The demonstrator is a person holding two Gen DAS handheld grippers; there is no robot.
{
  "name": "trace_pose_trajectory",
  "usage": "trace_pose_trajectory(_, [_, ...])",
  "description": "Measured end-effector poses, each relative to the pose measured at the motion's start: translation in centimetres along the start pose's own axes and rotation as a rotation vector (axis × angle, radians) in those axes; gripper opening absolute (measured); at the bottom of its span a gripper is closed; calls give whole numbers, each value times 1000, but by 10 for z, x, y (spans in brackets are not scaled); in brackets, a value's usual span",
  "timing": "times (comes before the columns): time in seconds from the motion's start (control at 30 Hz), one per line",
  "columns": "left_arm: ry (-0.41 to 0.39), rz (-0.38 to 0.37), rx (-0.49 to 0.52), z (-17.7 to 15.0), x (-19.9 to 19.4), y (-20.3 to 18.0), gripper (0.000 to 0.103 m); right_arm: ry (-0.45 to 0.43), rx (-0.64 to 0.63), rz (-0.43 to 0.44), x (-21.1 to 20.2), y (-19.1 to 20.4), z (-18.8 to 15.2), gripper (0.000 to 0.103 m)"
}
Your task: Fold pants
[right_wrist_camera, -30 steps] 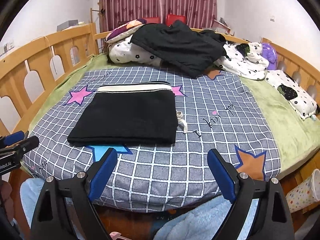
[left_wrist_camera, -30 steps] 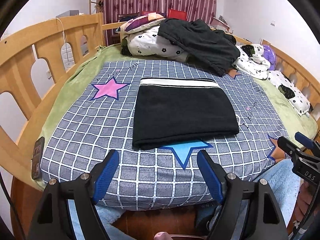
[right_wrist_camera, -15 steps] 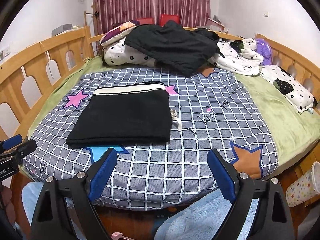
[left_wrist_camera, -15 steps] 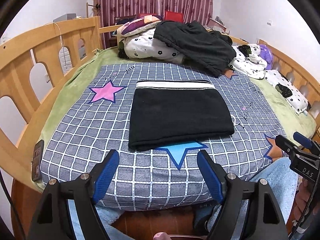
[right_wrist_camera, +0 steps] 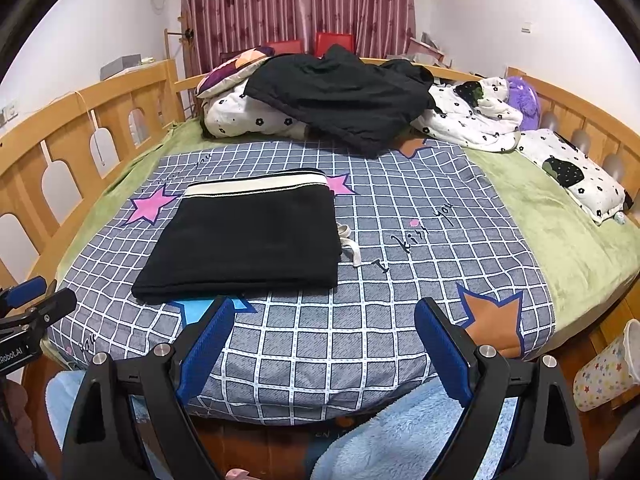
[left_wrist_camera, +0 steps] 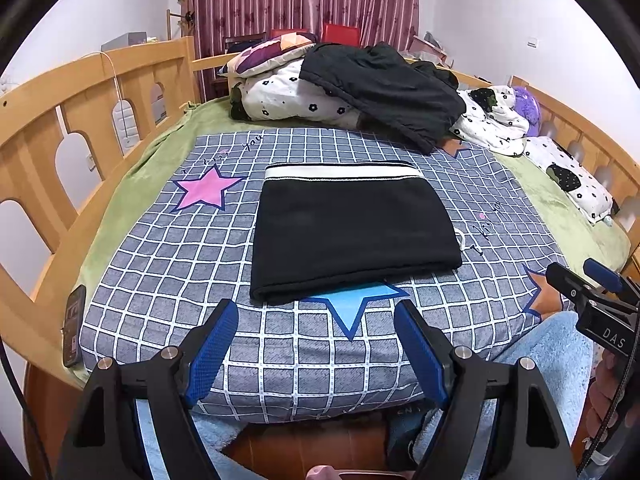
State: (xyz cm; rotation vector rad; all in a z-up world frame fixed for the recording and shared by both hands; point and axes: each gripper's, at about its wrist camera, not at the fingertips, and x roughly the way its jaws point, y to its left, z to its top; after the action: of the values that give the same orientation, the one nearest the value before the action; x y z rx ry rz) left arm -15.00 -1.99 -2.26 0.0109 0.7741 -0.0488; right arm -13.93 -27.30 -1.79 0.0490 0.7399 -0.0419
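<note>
The folded pants [left_wrist_camera: 348, 232] lie mid-quilt [left_wrist_camera: 160, 248]; a clothes heap [left_wrist_camera: 380, 84] sits at twelve o'clock (atop pillows [left_wrist_camera: 280, 92]), a phone [left_wrist_camera: 74, 330] at eight.

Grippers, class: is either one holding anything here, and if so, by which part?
Nothing is held. The left gripper and right gripper both stand open and empty, short of the folded black pants on the bed.

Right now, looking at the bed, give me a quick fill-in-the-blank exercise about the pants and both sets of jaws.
1. The folded pants are mostly ____ in colour.
2. Their waistband is a ____ strip along the far edge.
3. The left gripper and right gripper both have their jaws ____, holding nothing.
4. The star poking out under the pants' near edge is ____.

Missing words: black; white; open; blue
</note>
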Motion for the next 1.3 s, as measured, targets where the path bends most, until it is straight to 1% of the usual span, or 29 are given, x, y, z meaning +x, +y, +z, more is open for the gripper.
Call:
trace_pose_trajectory(0.5, [-1,17,4,0,0,3,79,-5,4,-14,-1,-1,3,90])
trace_pose_trajectory(0.97, [-2,11,-10,4,2,8,79,-2,1,-9,1,4,8,90])
trace_pose_trajectory(1.3, [-10,10,6,7,0,6,79,-13,-2,-17,0,6,9,90])
